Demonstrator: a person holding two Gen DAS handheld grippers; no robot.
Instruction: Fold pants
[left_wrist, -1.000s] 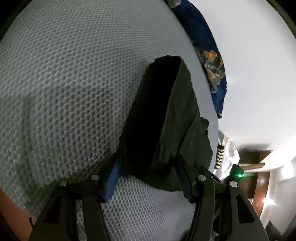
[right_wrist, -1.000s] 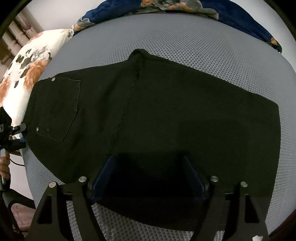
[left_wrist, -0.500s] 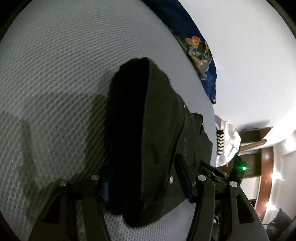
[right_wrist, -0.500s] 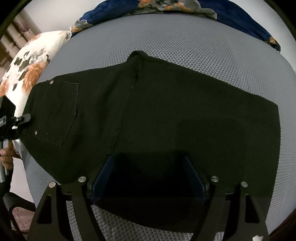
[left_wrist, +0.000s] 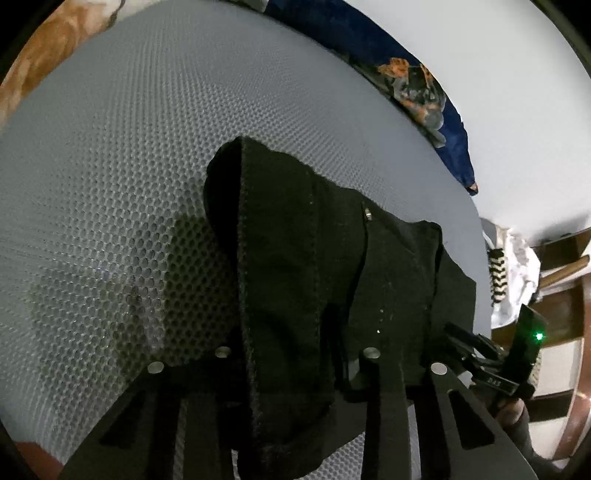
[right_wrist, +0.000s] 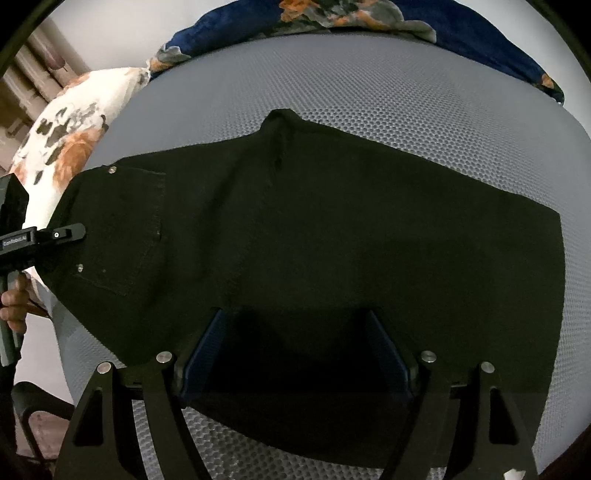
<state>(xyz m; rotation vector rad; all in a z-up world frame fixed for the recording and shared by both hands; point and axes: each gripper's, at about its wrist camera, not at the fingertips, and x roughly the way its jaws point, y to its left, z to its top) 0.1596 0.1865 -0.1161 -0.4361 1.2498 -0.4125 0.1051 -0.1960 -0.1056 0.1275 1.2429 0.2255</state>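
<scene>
- Black denim pants (right_wrist: 332, 236) lie spread across a grey honeycomb-mesh mattress (right_wrist: 369, 85), waist end to the left and hems to the right in the right wrist view.
- The far edge of the pants rises to a peak at the crotch seam; bare mesh runs beyond it to a dark blue floral blanket (right_wrist: 332, 18).
- The right edge is straight, with a strip of mesh beside it.
- A floral pillow (right_wrist: 66, 136) sits just past the waist end.
- The right tool (right_wrist: 295, 354) stands with its fingers spread wide over the near edge, gripping nothing.
- The left tool (left_wrist: 295, 354) clamps the waistband, which drapes raised between its fingers; open mesh lies to its left.
</scene>
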